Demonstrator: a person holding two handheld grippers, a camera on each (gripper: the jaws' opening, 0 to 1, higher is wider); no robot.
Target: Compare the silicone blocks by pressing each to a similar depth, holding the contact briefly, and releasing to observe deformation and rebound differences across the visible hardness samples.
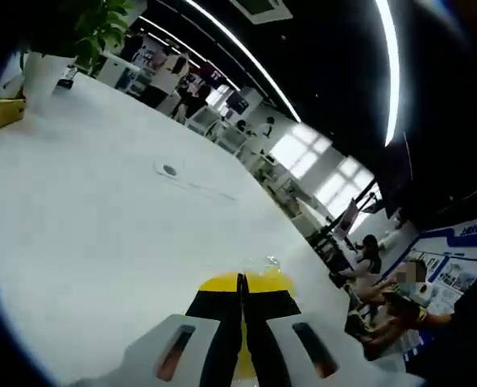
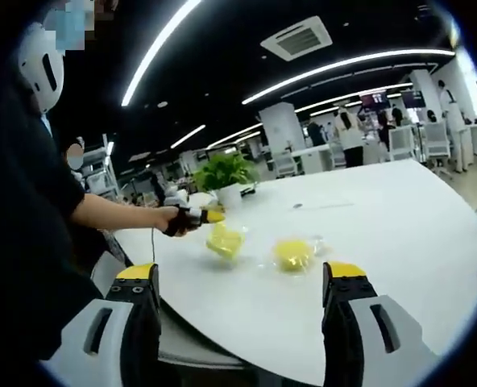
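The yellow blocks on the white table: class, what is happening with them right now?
A person works two handheld tools over a white table. The left tool is shut, its tips at a yellow block. The right tool is open and held back from the table edge. From there, two yellow blocks, one squarish and one round, lie in clear wrappers near a potted plant.

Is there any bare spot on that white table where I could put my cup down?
Yes. The white table is bare to the right of the round yellow block, out to its far edge. It is crowded near the potted plant, where the left gripper hovers by the other yellow block.
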